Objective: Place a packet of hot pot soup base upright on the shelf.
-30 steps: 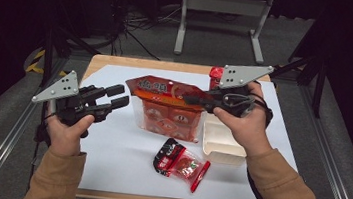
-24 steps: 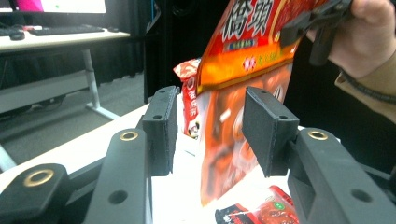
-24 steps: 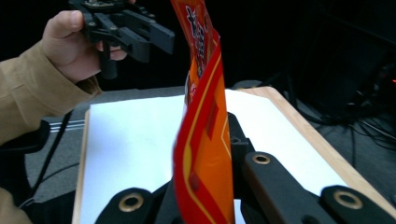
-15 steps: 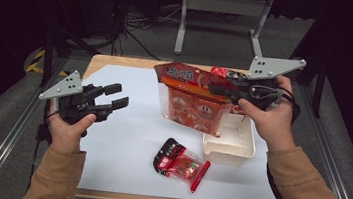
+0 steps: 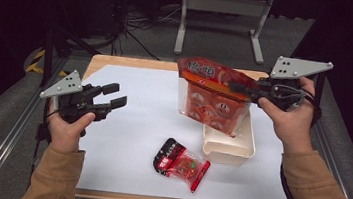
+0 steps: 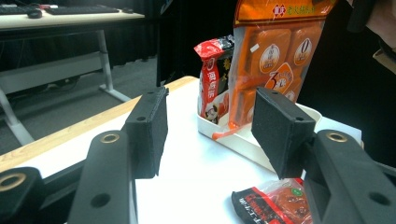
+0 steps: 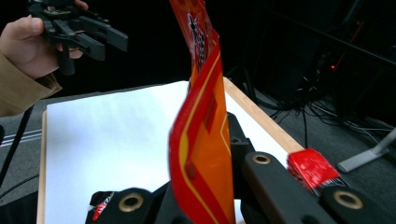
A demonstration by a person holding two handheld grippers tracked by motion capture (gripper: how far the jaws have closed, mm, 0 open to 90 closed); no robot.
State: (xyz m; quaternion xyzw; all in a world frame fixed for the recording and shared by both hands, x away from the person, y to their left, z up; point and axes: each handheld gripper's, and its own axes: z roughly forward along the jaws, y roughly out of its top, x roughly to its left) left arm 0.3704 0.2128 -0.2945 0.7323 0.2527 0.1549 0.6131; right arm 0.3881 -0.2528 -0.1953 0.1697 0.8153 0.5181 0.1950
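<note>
My right gripper (image 5: pixel 235 88) is shut on the top edge of a large orange snack bag (image 5: pixel 212 102). The bag hangs upright with its lower end over the white tray (image 5: pixel 228 155). In the right gripper view the bag (image 7: pixel 201 116) stands edge-on between the jaws. In the left gripper view the bag (image 6: pixel 275 51) dips into the tray (image 6: pixel 243 140) beside a red packet (image 6: pixel 212 79) that stands upright in it. My left gripper (image 5: pixel 118 95) hovers at the table's left. Its jaws have just been opening and nothing is between them. A small red packet (image 5: pixel 182 163) lies flat in front of the tray.
White paper (image 5: pixel 134 140) covers most of the wooden table (image 5: pixel 118 61). A metal stand (image 5: pixel 222 14) rises on the floor beyond the far edge. Rails (image 5: pixel 10 131) run along both sides of the table.
My right gripper has carried the orange bag to the right, from the table's middle to over the tray. The left gripper's jaws stand wider apart than before.
</note>
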